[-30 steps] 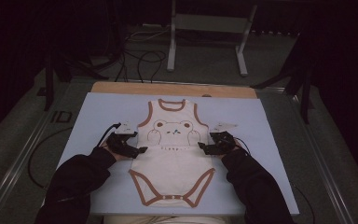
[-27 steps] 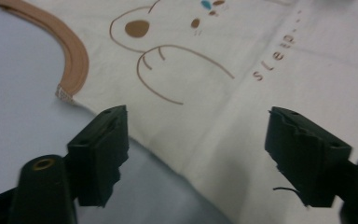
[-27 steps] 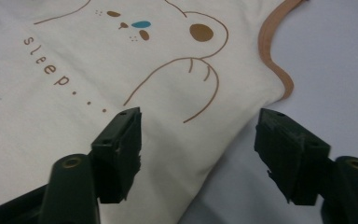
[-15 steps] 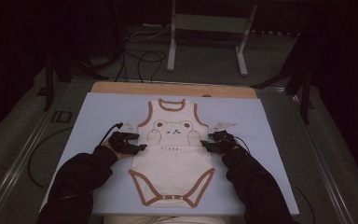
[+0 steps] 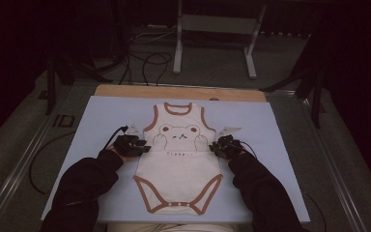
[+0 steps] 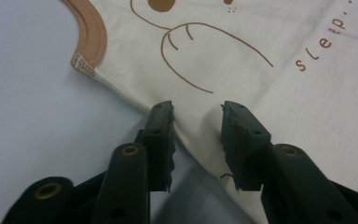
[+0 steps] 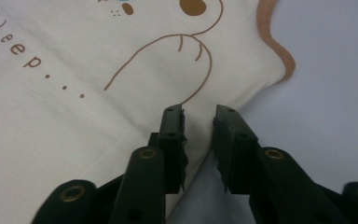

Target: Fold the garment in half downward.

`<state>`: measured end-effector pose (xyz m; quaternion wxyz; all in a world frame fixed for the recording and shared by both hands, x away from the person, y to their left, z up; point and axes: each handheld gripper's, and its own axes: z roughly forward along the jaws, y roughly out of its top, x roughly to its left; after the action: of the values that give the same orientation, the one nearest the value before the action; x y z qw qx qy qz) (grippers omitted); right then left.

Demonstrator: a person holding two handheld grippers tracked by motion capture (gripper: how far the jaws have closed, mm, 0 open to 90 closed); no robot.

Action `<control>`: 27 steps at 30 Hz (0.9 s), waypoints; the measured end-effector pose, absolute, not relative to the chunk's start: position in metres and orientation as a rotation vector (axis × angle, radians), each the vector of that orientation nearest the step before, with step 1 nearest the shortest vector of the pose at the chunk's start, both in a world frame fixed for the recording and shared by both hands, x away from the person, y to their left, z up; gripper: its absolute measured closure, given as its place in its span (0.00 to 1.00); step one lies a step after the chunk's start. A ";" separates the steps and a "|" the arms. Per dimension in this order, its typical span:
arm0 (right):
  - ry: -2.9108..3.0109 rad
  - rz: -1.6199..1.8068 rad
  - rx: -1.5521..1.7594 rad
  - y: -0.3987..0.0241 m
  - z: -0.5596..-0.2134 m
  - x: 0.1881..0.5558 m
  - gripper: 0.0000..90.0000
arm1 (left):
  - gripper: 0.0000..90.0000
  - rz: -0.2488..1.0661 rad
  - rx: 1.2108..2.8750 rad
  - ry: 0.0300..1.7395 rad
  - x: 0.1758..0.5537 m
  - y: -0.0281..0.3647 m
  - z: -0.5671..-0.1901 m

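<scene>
Bodysuit [image 5: 178,154] lies flat at centre of the high view on a blue mat [image 5: 96,121]. Left gripper [image 6: 196,112] and right gripper [image 7: 199,114] jaws have just been closing, side seams between them, gaps remaining.

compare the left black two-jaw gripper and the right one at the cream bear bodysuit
The left gripper straddles the cream bear bodysuit's left side edge with a wider gap; the right gripper straddles the right side edge, its jaws nearer together. Both have just been closing, with fabric between the jaws but not yet pinched.
</scene>
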<state>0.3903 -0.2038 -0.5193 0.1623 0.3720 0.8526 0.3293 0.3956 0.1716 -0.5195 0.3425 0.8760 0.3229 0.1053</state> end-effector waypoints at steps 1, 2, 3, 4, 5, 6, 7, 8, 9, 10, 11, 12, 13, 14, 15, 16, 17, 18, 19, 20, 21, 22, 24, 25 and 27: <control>2.433 0.940 1.061 -0.204 -0.519 0.390 0.86 | 0.73 0.273 2.274 0.844 0.396 0.171 -0.520; 2.434 0.937 1.059 -0.203 -0.519 0.390 0.87 | 0.75 0.268 2.272 0.850 0.396 0.170 -0.520; 2.442 0.927 1.041 -0.202 -0.519 0.389 0.90 | 0.78 0.265 2.273 0.857 0.397 0.170 -0.519; 2.442 0.927 1.041 -0.202 -0.519 0.389 0.90 | 0.78 0.261 2.268 0.870 0.397 0.170 -0.519; 2.441 0.915 1.029 -0.201 -0.518 0.389 0.94 | 0.82 0.258 2.268 0.870 0.398 0.170 -0.519; 2.441 0.910 1.025 -0.201 -0.518 0.389 0.96 | 0.85 0.258 2.268 0.870 0.398 0.170 -0.519; 2.440 0.908 1.022 -0.201 -0.518 0.389 0.98 | 0.89 0.250 2.262 0.881 0.399 0.170 -0.519; 2.440 0.908 1.022 -0.201 -0.518 0.389 0.98 | 0.89 0.238 2.259 0.880 0.399 0.170 -0.520; 2.439 0.906 1.015 -0.201 -0.518 0.389 0.99 | 0.99 0.234 2.258 0.880 0.400 0.170 -0.520; 2.439 0.906 1.015 -0.201 -0.518 0.389 0.99 | 0.99 0.230 2.254 0.884 0.400 0.169 -0.520; 2.438 0.906 1.015 -0.200 -0.518 0.389 0.99 | 0.99 0.242 2.267 0.876 0.400 0.167 -0.519; 2.440 0.909 1.009 -0.200 -0.518 0.389 1.00 | 1.00 0.246 2.271 0.879 0.399 0.167 -0.518; 2.440 0.909 1.009 -0.200 -0.518 0.389 1.00 | 1.00 0.254 2.276 0.872 0.399 0.166 -0.518; 2.441 0.911 1.010 -0.201 -0.517 0.389 1.00 | 1.00 0.255 2.277 0.875 0.399 0.166 -0.518; 2.437 0.915 1.015 -0.201 -0.517 0.389 1.00 | 1.00 0.252 2.272 0.877 0.399 0.166 -0.518; 2.437 0.915 1.011 -0.201 -0.517 0.389 1.00 | 1.00 0.253 2.270 0.876 0.398 0.166 -0.518; 2.433 0.915 1.011 -0.201 -0.517 0.389 1.00 | 1.00 0.257 2.268 0.876 0.398 0.166 -0.518; 2.433 0.915 1.011 -0.201 -0.517 0.389 1.00 | 1.00 0.260 2.263 0.870 0.398 0.167 -0.517; 2.430 0.923 1.013 -0.202 -0.515 0.389 1.00 | 1.00 0.263 2.253 0.873 0.397 0.167 -0.517; 2.426 0.928 1.018 -0.203 -0.515 0.389 1.00 | 1.00 0.263 2.244 0.880 0.397 0.168 -0.516; 2.426 0.928 1.018 -0.203 -0.515 0.389 1.00 | 1.00 0.256 2.232 0.894 0.397 0.168 -0.514; 2.427 0.929 1.021 -0.203 -0.514 0.390 1.00 | 1.00 0.261 2.231 0.897 0.397 0.168 -0.513; 2.425 0.932 1.022 -0.204 -0.513 0.390 1.00 | 1.00 0.272 2.228 0.897 0.397 0.170 -0.510; 2.423 0.936 1.017 -0.205 -0.511 0.390 1.00 | 1.00 0.269 2.225 0.897 0.397 0.171 -0.509; 2.421 0.937 1.019 -0.205 -0.511 0.389 1.00 | 1.00 0.271 2.222 0.899 0.397 0.172 -0.507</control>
<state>0.3894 -0.2050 -0.5107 0.1753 0.3597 0.8547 0.3308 0.3966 0.1716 -0.5073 0.3564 0.8606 0.3483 0.1050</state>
